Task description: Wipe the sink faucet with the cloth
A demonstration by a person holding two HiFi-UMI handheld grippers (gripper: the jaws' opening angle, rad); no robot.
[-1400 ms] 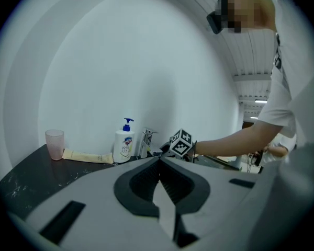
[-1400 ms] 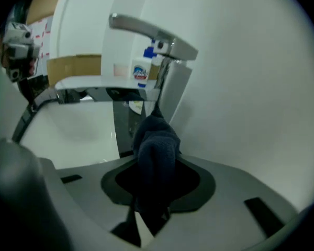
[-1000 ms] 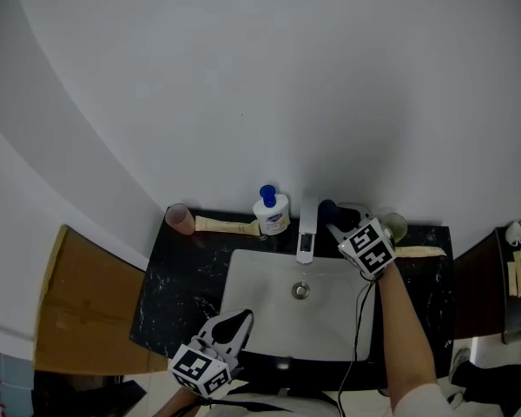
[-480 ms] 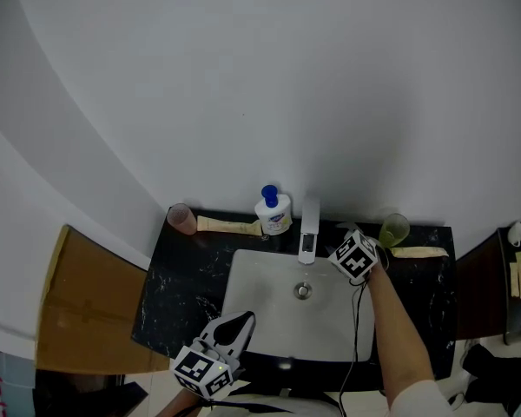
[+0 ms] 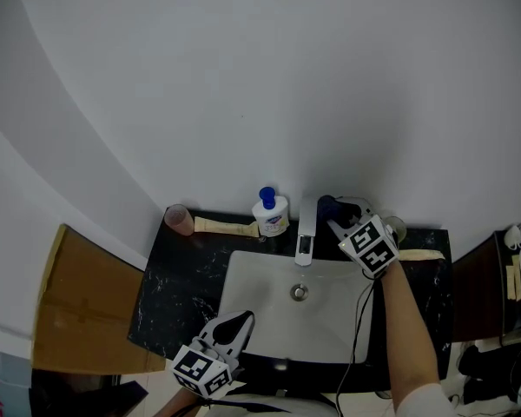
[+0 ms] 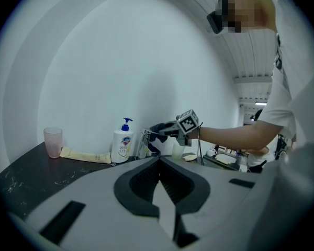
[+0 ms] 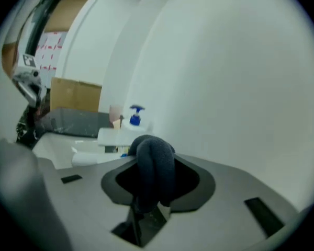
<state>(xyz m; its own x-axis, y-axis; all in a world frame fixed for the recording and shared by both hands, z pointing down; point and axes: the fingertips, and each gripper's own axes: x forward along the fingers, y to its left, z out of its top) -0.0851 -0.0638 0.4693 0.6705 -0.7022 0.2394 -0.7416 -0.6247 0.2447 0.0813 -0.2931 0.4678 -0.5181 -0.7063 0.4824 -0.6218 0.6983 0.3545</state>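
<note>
The chrome faucet point(image 5: 306, 228) stands at the back of the white sink point(image 5: 260, 307). My right gripper point(image 5: 332, 216) is just right of the faucet's rear part, shut on a dark cloth point(image 5: 327, 205) bunched between its jaws. The right gripper view shows the cloth point(image 7: 155, 167) filling the jaws, with the faucet point(image 7: 119, 137) beyond it to the left. The left gripper point(image 5: 240, 319) hovers over the sink's front rim, shut and holding nothing. In the left gripper view its jaws point(image 6: 159, 162) point at the faucet point(image 6: 144, 143) and the cloth point(image 6: 159, 130).
A white soap bottle point(image 5: 270, 211) with a blue pump stands left of the faucet, beside a flat tube point(image 5: 226, 226) and a pink cup point(image 5: 179, 219) on the black counter point(image 5: 169, 294). A green cup point(image 5: 394, 226) and another tube point(image 5: 421, 253) lie right. A cardboard box point(image 5: 78, 302) sits left.
The right gripper dipped toward the basin beside the spout half a second ago and has come back up to the right of the faucet's rear. The left gripper has stayed put.
</note>
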